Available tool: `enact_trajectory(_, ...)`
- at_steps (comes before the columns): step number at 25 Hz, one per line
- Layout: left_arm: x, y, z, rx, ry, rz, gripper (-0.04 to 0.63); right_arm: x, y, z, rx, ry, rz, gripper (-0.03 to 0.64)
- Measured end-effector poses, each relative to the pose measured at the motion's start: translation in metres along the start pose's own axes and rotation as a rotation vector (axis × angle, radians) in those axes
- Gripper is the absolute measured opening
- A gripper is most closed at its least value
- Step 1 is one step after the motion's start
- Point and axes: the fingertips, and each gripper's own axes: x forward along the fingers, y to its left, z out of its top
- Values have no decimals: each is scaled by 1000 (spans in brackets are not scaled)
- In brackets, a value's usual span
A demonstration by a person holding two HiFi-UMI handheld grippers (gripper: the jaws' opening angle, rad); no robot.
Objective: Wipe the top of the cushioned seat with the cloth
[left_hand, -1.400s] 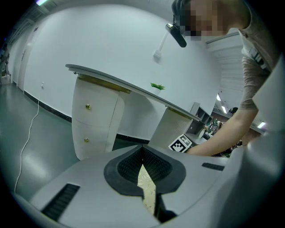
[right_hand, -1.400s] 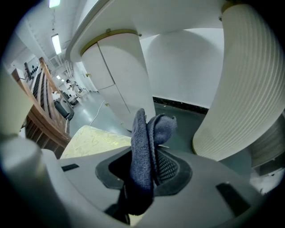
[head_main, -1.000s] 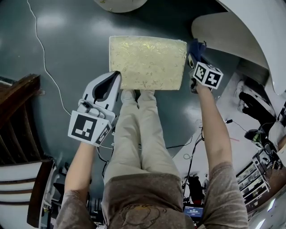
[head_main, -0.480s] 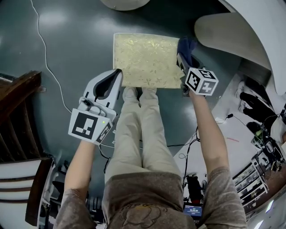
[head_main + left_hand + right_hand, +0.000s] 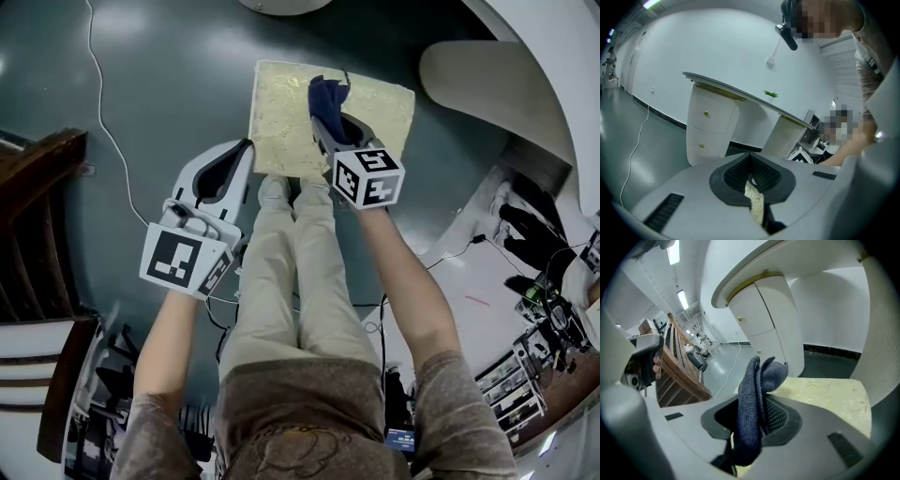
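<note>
Right tool [image 5: 328,127] clamped on a dark blue knitted cloth [image 5: 324,97], which is bunched and folded upright, over the middle of the pale yellow, gold-patterned square cushioned seat [image 5: 279,122]. Left tool [image 5: 242,153] closed on nothing, at the seat's 7 o'clock corner, above the dark grey floor [image 5: 169,84]

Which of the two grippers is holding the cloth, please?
The right gripper: its jaws are clamped on the dark blue cloth above the yellow cushioned seat. The left gripper is shut on nothing, at the seat's left edge.
</note>
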Motion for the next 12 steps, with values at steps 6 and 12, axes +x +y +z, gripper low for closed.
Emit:
enact_trajectory(6,-10,13,-4,-17,-2,25,9,33,57,-12,-64,51,66,119)
enact_trajectory(12,-13,23,-8,-25,3,45,9,57,85,-31,-84,106,102,118)
